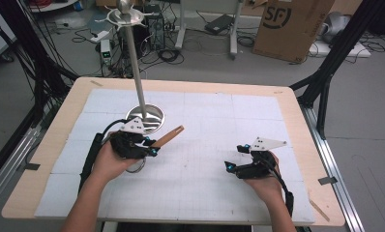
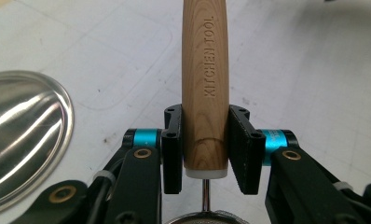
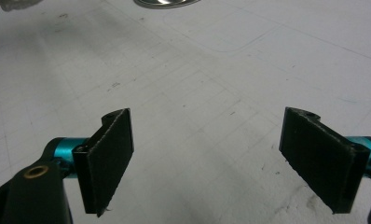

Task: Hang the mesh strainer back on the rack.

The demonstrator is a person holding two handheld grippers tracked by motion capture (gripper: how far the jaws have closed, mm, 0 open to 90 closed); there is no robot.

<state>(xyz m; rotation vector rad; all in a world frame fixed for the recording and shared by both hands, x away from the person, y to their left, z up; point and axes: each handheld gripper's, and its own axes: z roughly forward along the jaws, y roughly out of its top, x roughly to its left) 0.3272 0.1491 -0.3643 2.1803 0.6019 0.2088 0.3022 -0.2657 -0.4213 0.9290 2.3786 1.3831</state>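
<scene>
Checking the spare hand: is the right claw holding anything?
No, the right claw is wide open with just bare table between its jaws.

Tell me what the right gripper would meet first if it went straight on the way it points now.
Probably nothing soon: ahead of the open right gripper lies bare white table mat. Farther on, the shiny round stand base sits near that line, though depth is hard to judge.

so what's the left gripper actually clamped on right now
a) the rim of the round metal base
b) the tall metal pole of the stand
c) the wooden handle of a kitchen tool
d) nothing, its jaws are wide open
c: in the left gripper view the left gripper has both pads pressed against the sides of the wooden handle stamped KITCHEN TOOL, while the round metal base lies off to the side, untouched.
</scene>
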